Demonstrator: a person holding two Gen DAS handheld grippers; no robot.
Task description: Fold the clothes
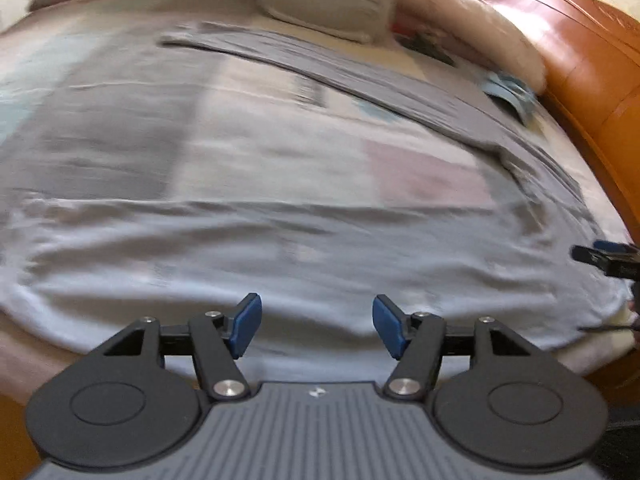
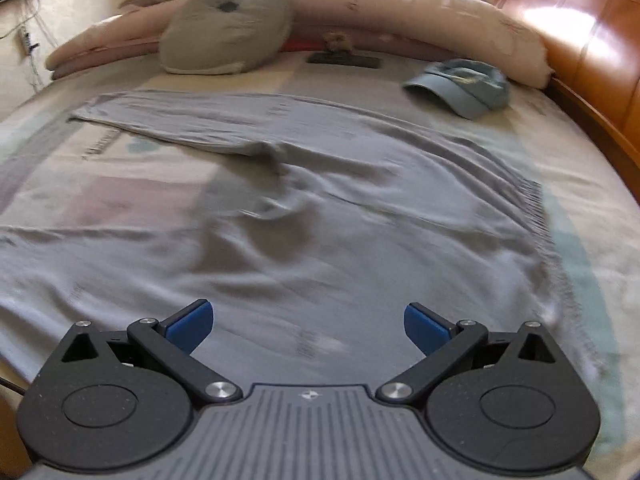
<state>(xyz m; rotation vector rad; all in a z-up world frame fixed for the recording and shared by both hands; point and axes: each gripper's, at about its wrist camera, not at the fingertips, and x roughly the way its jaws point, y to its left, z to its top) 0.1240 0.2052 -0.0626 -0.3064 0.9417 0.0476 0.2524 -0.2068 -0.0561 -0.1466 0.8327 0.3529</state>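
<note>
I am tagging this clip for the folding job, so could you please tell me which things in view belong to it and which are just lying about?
Job:
grey long-sleeved garment
left hand-held gripper, open
right hand-held gripper, open

Lying about:
blue cap
grey cushion
pink bolster
dark flat object

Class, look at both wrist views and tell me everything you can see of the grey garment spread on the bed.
The grey garment is a long-sleeved top of soft, thin-looking fabric, lying unfolded and mostly flat on the patterned bed cover, with wrinkles across its body. One sleeve stretches out toward the grey pillow. A ribbed hem runs along its right edge. Neither the left gripper nor the right gripper grips it; both hang open near its closest edge.
</note>
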